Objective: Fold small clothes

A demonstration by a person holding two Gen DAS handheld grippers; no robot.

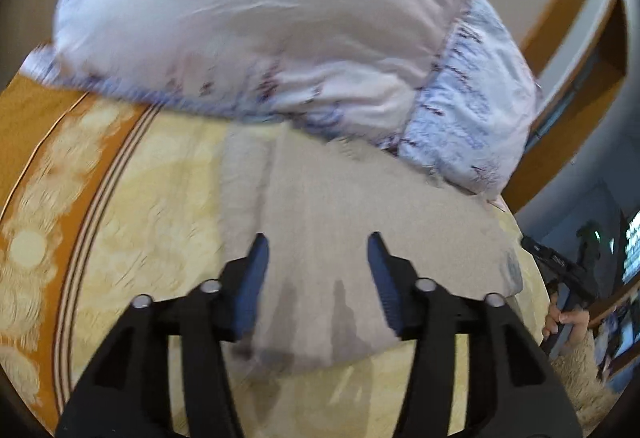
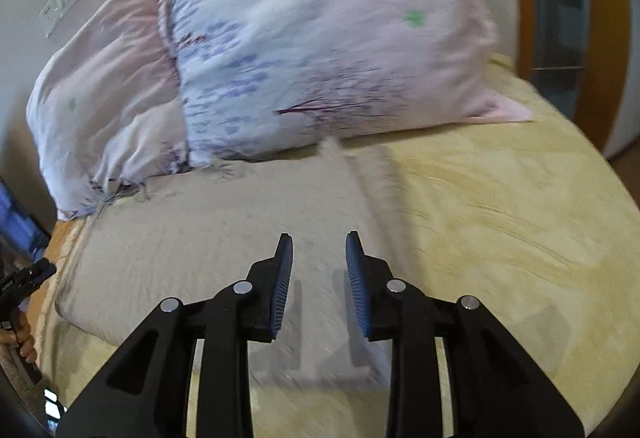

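One folded beige garment (image 2: 208, 238) lies flat on the yellow bed (image 2: 500, 238), its far edge touching two pink-and-blue pillows (image 2: 320, 38). Both the left gripper (image 1: 318, 250) and the right gripper (image 2: 318, 250) hover above it, jaws apart, gripping nothing. Bare bedspread lies beside the garment.

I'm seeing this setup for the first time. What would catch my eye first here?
Two big pink and lilac pillows propped at the head of a yellow bedspread. In front of them lies a flat beige garment, with both grippers' open blue-padded fingers above it, nothing between them.
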